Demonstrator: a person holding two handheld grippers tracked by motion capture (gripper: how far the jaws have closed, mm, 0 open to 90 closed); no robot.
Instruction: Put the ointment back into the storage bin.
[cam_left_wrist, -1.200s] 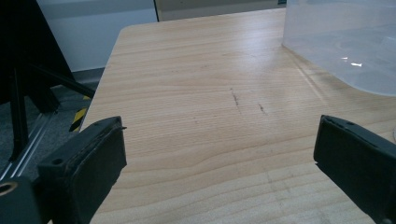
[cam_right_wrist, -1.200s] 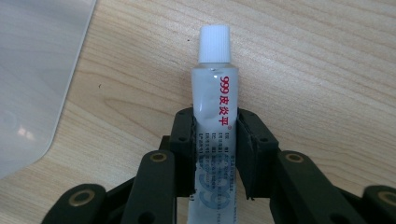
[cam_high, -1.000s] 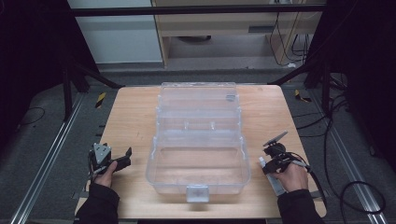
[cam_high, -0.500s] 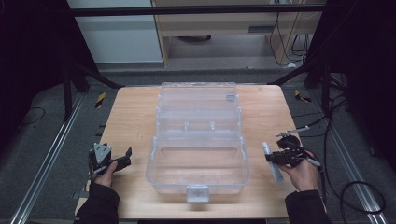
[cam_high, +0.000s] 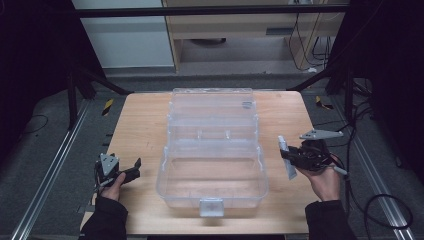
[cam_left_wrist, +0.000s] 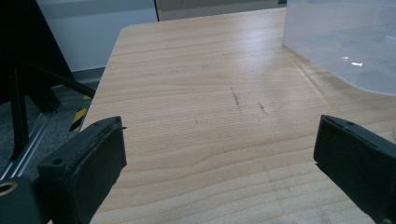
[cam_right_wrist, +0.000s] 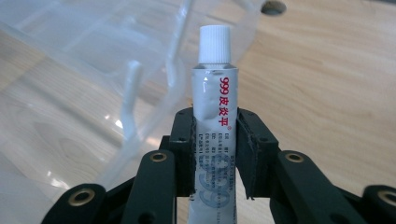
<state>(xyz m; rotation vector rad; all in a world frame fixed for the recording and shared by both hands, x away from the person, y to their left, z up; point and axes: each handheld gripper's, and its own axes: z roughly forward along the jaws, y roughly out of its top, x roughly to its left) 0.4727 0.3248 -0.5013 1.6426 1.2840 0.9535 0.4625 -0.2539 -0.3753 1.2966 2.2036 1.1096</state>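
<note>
While right hand-held gripper (cam_right_wrist: 215, 140) clamps ointment tube (cam_right_wrist: 214, 107), left hand-held gripper (cam_left_wrist: 219, 158) spread apart, beside clear box (cam_high: 212, 150).

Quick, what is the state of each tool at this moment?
Left tool: open, jaws wide apart, nothing between them, over the wooden table.
Right tool: closed on a white ointment tube, beside the clear plastic box.

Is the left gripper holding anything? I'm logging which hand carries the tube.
No, the left gripper is open, with bare table between its jaws.
</note>
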